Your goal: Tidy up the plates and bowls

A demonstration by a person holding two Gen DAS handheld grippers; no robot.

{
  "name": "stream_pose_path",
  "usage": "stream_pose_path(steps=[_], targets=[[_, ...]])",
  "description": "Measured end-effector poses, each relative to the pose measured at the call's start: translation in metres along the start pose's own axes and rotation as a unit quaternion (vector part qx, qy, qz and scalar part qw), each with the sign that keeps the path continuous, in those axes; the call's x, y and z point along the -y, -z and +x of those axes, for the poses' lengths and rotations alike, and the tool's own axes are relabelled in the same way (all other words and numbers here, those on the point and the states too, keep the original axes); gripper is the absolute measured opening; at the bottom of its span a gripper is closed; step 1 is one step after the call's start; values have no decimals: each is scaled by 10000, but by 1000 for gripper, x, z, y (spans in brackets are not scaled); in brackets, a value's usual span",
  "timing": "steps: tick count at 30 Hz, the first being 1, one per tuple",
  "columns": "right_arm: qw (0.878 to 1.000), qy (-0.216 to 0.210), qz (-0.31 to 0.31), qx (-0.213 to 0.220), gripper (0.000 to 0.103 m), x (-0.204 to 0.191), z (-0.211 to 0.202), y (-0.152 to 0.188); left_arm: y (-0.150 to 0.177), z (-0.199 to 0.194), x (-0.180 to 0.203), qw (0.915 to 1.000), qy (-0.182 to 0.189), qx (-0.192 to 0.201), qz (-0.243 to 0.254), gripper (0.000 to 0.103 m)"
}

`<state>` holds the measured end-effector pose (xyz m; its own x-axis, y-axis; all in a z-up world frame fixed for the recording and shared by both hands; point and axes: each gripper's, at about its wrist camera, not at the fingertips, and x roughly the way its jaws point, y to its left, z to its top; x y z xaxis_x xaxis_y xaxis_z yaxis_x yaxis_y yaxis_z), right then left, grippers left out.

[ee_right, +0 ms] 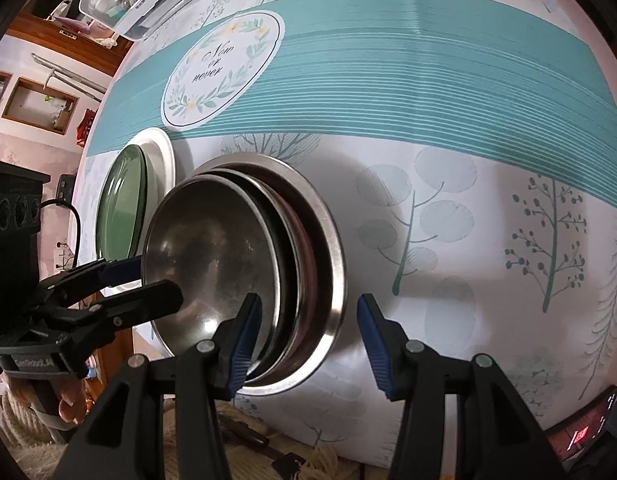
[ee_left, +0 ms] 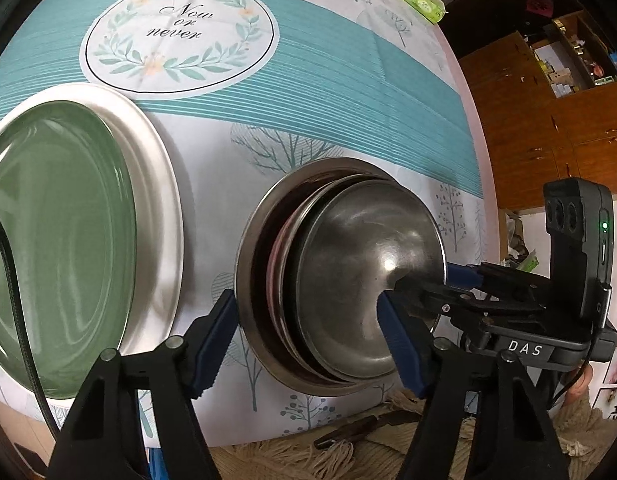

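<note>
Both grippers, left and right, I hold with fingers apart astride nested steel bowls; green plate stacked on white plate. Sorting looks nearly done.

The nested round steel bowls look like dull brushed metal with soft glare. The round green plate is glossy glazed ceramic on a satin white plate. The teal-striped tablecloth looks smooth, faintly creased.

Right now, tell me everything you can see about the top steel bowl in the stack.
The top steel bowl is shiny, scuffed metal, round and empty, nested tilted inside other bowls and a wide steel dish on the tablecloth. Both grippers straddle its near rim from opposite sides, jaws open, one finger inside each; actual contact is unclear.
</note>
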<state>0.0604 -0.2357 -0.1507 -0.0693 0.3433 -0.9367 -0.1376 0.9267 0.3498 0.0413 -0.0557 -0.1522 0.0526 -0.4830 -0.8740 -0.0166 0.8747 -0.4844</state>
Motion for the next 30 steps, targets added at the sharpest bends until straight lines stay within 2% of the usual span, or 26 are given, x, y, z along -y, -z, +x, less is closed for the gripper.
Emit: stream_pose_path(steps=[4,7,10,17,30], targets=[[10000,-18,-35,-44,40,-3,3,0,-1,3,-2,10000,-59,-38,-38,55],[10000,3,-22,-29,40,-3,3,0,-1,4,-6,9999,-115,-74,-72,47],[10000,27,1,-21,39,-3,3,0,-2,3,-14,9998,-80,-100,-127,43],[9999,132,25,4,33,-2,3,0,-1,9,-19,9997,-77,-203,-99,41],[9997,229,97,-30,32,-5,3,2,-4,11,-20,9995,-147,-279,-81,39]])
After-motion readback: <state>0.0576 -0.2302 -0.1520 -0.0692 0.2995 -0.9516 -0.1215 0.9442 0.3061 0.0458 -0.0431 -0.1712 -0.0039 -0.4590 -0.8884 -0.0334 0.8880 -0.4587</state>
